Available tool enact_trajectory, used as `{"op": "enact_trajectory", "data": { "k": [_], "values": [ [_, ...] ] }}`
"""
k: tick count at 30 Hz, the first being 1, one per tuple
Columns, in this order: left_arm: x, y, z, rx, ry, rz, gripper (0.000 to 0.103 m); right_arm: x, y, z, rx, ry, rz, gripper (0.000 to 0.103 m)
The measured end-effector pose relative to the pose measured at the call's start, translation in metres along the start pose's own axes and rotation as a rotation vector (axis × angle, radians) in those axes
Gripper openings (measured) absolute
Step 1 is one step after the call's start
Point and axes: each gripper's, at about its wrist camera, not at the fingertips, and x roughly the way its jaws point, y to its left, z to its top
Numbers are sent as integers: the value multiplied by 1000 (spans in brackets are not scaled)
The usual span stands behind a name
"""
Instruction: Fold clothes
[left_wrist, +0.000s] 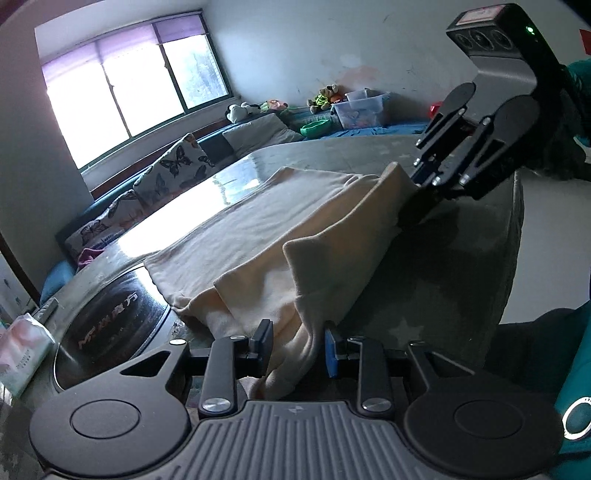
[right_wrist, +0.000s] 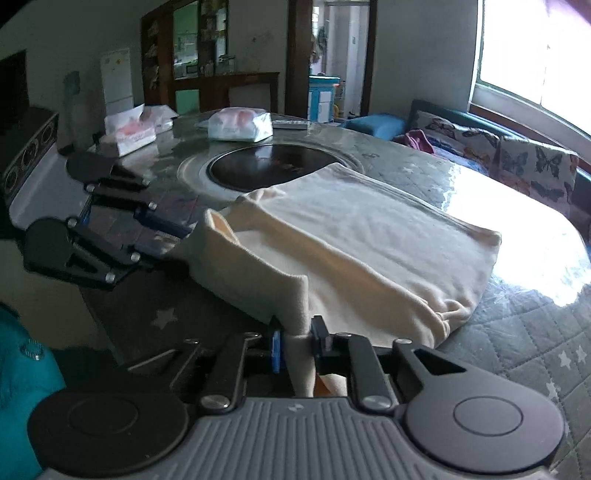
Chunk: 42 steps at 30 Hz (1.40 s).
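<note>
A cream-coloured soft knit garment (left_wrist: 258, 229) lies spread on the round bench (left_wrist: 461, 266), which is covered with a grey quilted cloth printed with pale stars under a glossy clear sheet. The garment's near edge is raised off the bench at two corners, and the rest lies flat toward the far side.

The left gripper (left_wrist: 297, 345) is clamped on one lifted corner of the garment, the cloth bunched between its black and blue pads and hanging down toward the camera. The right gripper (right_wrist: 297, 341) is closed narrowly on the other lifted corner, a fold of cream fabric pinched upright between its fingers. In each wrist view the other gripper shows at the side, its tips buried in the raised fabric edge.

Just beyond the garment, a black round glass plate (right_wrist: 273, 166) is set into the middle of the bench, and the garment's far corner overlaps its rim. Farther back stand a white tissue box (right_wrist: 127, 134) and a soft pack of wipes (right_wrist: 240, 125). A sofa with butterfly-print cushions (left_wrist: 177, 162) runs under the bright window (left_wrist: 129, 85).
</note>
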Motion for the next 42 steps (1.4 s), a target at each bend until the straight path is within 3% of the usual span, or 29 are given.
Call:
{"op": "enact_trajectory", "data": {
  "k": [5,9,12,16,24,30,38,42],
  "values": [
    [2,-4,-2,51,-14,24,32,5,12,-9,-81,0,-14,27],
    [2,-5,-4,62,-22,36,28,6,15,-12,-100,-14,-29,27],
    [1,-10,-5,89,-31,48,15,5,13,-11,-75,-29,-37,14],
    [-1,-9,-2,62,-36,32,7,-3,10,-7,-44,-60,-36,11],
    [-37,7,13,-64,-97,-28,6,-40,20,2,-65,-120,-20,10],
    [-73,3,20,-124,-122,-68,6,-76,38,2,-67,-118,17,10],
    [-64,22,42,-165,-148,-49,6,-87,26,23,-31,-128,2,10],
    [-44,43,59,-171,-160,-24,6,-60,-4,42,4,-98,-11,10]
  ]
}}
